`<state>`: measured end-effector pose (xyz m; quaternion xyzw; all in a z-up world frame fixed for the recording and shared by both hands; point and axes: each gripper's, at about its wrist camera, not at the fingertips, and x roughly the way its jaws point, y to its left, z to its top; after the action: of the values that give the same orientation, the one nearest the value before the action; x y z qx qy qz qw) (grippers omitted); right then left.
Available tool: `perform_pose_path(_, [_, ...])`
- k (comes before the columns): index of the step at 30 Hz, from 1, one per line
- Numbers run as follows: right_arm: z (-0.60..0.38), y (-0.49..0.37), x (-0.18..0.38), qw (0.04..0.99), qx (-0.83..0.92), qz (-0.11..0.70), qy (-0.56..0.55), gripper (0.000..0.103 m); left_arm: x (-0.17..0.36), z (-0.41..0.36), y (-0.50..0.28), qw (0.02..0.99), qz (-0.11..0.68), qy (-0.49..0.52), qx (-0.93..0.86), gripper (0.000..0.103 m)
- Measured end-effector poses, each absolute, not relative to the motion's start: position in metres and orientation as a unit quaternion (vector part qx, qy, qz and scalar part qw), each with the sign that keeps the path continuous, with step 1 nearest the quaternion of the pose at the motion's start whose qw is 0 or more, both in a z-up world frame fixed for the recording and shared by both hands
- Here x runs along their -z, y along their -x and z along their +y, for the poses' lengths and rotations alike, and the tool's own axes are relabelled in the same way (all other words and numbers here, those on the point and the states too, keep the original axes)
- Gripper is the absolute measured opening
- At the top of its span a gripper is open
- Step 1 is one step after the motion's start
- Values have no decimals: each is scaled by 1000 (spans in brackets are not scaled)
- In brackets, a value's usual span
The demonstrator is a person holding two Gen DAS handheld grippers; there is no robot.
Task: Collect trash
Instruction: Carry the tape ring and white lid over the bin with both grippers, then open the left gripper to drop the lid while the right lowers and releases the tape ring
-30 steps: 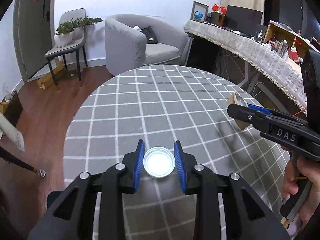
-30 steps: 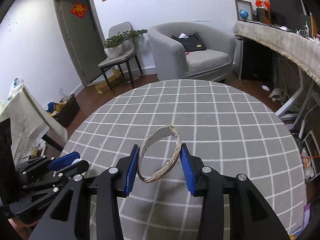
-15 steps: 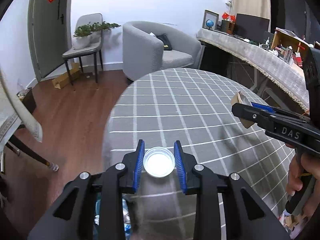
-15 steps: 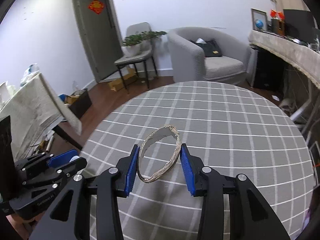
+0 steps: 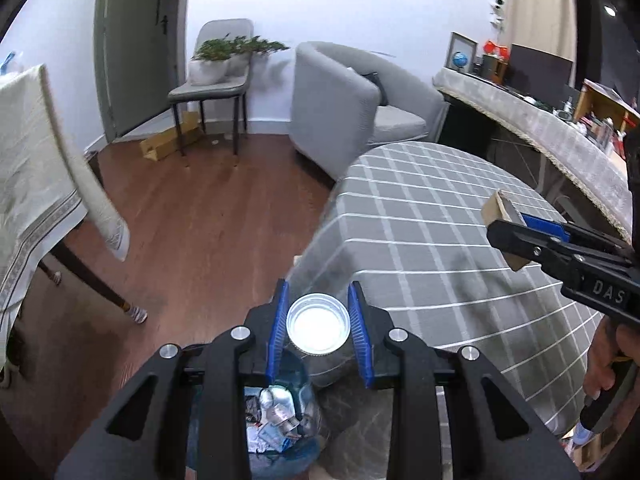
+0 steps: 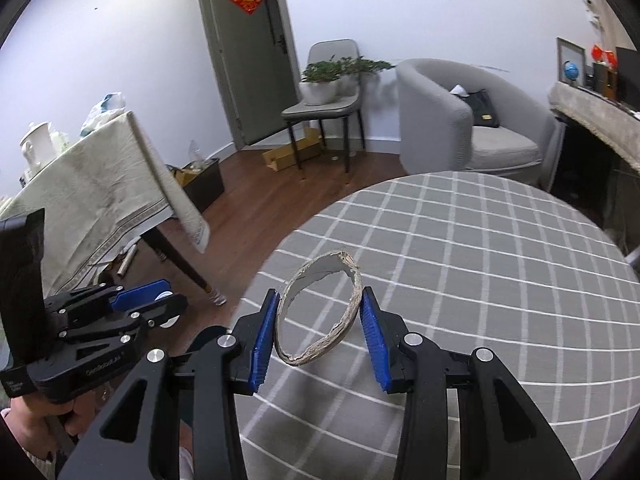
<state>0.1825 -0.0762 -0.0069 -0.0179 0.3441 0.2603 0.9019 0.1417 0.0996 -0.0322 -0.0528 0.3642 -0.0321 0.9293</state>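
Left hand-held gripper [image 5: 319,322] clamps a round white plastic lid [image 5: 318,323] above the blue-lined trash bin [image 5: 280,412] beside the surface [image 5: 420,216]. Right hand-held gripper [image 6: 320,326] pinches a frayed cardboard ring [image 6: 319,314] over checked grey cloth.

Two close wrist views over one shared checked table [image 5: 432,216]

Bright, even light; fisheye-warped edges

Were black plastic, both grippers: left [image 5: 319,322], right [image 6: 319,330]. Wore blue ribbed pads [image 5: 277,316], silver screws [image 5: 240,333] behind them. Bore white "DAS" lettering [image 5: 608,291]. Showed bare skin on hand [image 5: 606,364].
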Motion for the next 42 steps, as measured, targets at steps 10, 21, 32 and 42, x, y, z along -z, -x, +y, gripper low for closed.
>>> perform_pose_path(10, [-24,-179,11,891,-293,346,29,42,59,141,-135,910,412,49,2,33])
perform_pose_path(21, [35,-174,20,876,-328,351,43,42,109,177,-124,872,486,54,2,33])
perform_pose_path(32, [79,-169,36,864,-344,363,66,42,149,205,-110,831,554,55,-4,48])
perform_pose_path(42, [110,-173,61,850,-349,387,79,42,123,231,-100,858,508,72,-8,69])
